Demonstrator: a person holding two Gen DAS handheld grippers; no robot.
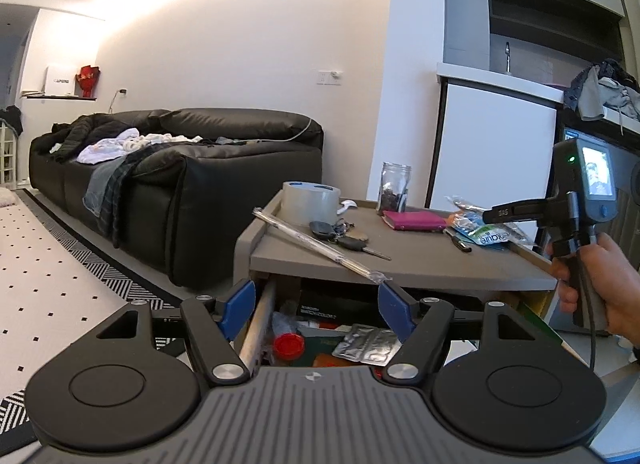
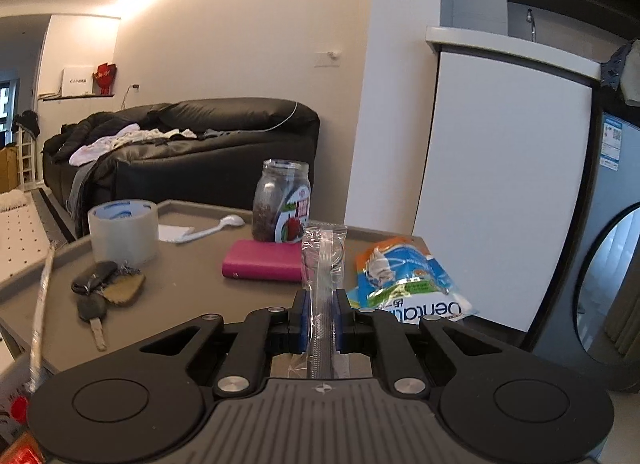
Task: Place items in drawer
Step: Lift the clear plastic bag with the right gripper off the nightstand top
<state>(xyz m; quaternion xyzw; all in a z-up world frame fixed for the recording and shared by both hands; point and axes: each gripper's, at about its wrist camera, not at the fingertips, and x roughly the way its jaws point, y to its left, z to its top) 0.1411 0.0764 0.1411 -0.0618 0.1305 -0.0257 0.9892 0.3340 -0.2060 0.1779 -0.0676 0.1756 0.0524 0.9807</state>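
Observation:
A grey side table (image 1: 420,260) has its drawer (image 1: 258,324) pulled open, with a red cap (image 1: 289,345) and a silver blister pack (image 1: 368,346) inside. My left gripper (image 1: 317,302) hovers open over the drawer, holding nothing. My right gripper (image 2: 322,316) is shut on a clear plastic sachet (image 2: 323,260), raised over the table's right side. In the left wrist view a hand holds the right gripper (image 1: 504,212) beside a blue snack packet (image 1: 490,234). A tape roll (image 1: 310,202), keys (image 1: 340,236), a long wrapped stick (image 1: 320,246), a pink notebook (image 1: 414,219) and a jar (image 1: 395,186) lie on the tabletop.
A black sofa (image 1: 180,184) with clothes stands left of the table. A patterned rug (image 1: 48,264) covers the floor at left. A white cabinet (image 2: 500,192) and a washing machine door (image 2: 608,292) stand to the right. A white spoon (image 2: 216,228) lies behind the tape roll (image 2: 122,230).

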